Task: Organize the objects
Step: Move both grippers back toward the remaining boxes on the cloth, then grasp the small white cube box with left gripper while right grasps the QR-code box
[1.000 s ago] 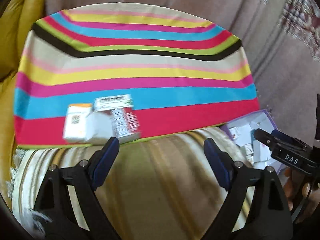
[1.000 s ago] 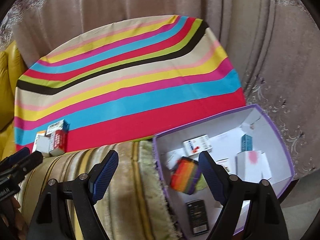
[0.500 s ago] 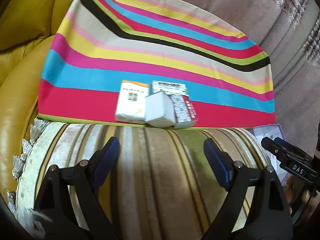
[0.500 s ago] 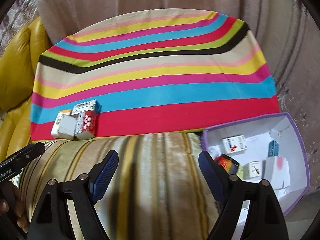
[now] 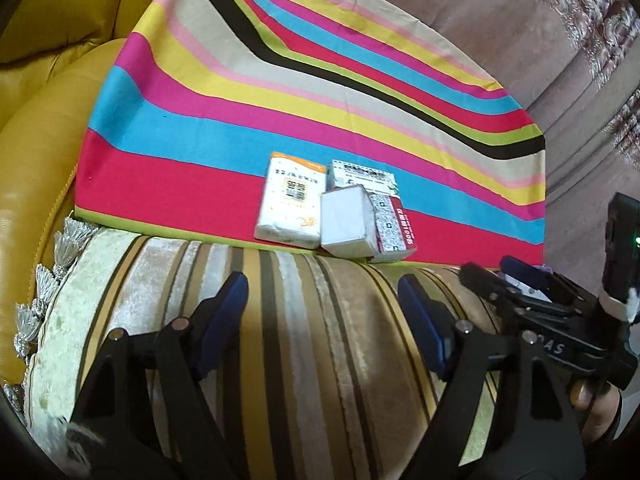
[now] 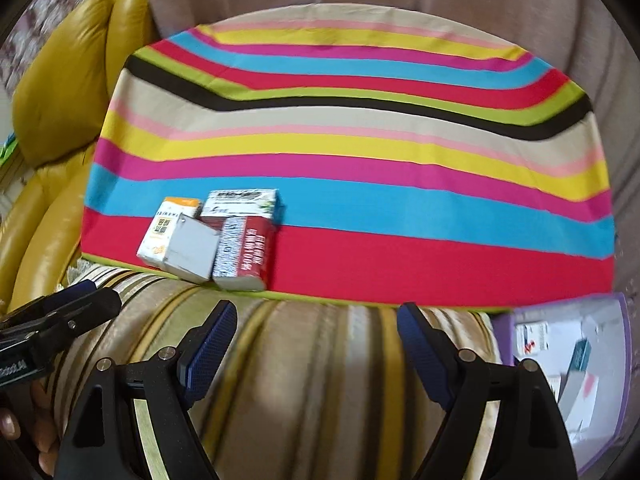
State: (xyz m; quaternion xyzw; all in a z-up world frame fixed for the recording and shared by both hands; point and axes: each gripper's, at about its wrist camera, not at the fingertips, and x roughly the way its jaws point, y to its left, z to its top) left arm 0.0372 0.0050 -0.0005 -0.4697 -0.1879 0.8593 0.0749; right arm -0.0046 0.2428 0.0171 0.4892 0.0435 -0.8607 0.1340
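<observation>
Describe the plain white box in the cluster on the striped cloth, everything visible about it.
The plain white box is a small, squarish carton, apparently cardboard, with unprinted white faces and slightly scuffed edges. It looks closed. It sits at the near edge of the striped cloth, on the red band, turned a little askew. The orange-topped white box is against one side, the red and white box against the other, and a green-marked white box lies behind it. Neither gripper touches it.
</observation>
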